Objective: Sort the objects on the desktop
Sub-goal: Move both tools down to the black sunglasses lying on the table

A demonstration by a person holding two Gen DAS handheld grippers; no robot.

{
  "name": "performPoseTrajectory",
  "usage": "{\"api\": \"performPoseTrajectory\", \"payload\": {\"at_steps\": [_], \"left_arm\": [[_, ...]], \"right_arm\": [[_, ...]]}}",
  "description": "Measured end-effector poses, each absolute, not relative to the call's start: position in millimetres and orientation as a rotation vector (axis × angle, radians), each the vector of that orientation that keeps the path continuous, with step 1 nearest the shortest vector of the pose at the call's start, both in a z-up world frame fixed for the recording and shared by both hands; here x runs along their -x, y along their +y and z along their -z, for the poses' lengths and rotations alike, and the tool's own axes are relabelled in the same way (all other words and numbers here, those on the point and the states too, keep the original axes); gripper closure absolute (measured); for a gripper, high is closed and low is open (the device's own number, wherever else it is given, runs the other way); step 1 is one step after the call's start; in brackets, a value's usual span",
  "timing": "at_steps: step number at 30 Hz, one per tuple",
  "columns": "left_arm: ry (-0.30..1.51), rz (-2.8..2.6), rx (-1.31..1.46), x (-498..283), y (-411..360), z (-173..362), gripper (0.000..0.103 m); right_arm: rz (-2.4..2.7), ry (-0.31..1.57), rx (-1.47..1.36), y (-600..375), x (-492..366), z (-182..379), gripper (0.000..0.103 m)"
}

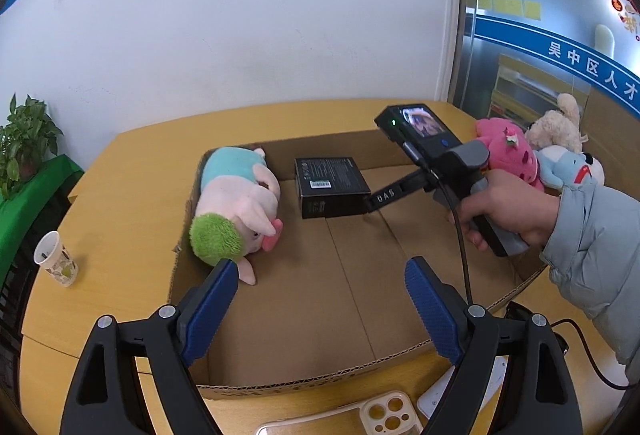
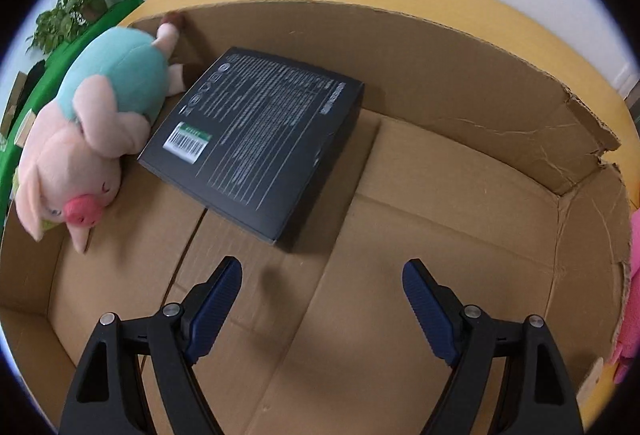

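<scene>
A shallow cardboard box (image 1: 400, 357) lies on the yellow table (image 1: 120, 203). Inside it lie a pink pig plush (image 1: 236, 207) with a teal shirt and a black flat box (image 1: 330, 183). Both also show in the right wrist view: the pig plush (image 2: 88, 131) at the left, the black box (image 2: 260, 139) beside it on the cardboard floor (image 2: 440, 219). My left gripper (image 1: 320, 311) is open and empty over the box's near part. My right gripper (image 2: 322, 305) is open and empty, just short of the black box; in the left wrist view its fingers (image 1: 386, 195) reach the box's right side.
Several plush toys (image 1: 536, 151) are piled at the table's right. A paper cup (image 1: 56, 259) stands at the left. A clear phone case (image 1: 360, 415) and a white card (image 1: 436, 399) lie at the front edge. A potted plant (image 1: 24, 139) stands at the far left.
</scene>
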State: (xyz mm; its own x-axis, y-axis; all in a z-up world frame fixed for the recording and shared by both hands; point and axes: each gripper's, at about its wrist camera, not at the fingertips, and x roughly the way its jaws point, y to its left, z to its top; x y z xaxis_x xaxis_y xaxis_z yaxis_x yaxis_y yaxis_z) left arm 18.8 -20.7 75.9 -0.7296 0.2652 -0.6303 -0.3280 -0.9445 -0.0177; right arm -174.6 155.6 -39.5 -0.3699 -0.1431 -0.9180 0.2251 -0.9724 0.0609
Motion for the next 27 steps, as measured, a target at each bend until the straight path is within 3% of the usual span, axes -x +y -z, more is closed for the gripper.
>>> {"api": "performPoseTrajectory", "payload": {"at_steps": [6, 13, 22, 27], "left_arm": [[0.137, -2.624, 0.983, -15, -14, -64, 0.017], [0.144, -2.648, 0.970, -24, -18, -69, 0.017], [0.033, -2.603, 1.006, -59, -23, -61, 0.011], [-0.008, -2.547, 1.060, -82, -16, -39, 0.010]], "right_arm": [[2.537, 0.120, -1.543, 169, 173, 28, 0.020], [2.508, -0.041, -1.486, 187, 138, 5, 0.020], [2.488, 0.027, -1.200, 233, -11, -88, 0.020], [2.386, 0.098, -1.163, 234, -88, -84, 0.020]]}}
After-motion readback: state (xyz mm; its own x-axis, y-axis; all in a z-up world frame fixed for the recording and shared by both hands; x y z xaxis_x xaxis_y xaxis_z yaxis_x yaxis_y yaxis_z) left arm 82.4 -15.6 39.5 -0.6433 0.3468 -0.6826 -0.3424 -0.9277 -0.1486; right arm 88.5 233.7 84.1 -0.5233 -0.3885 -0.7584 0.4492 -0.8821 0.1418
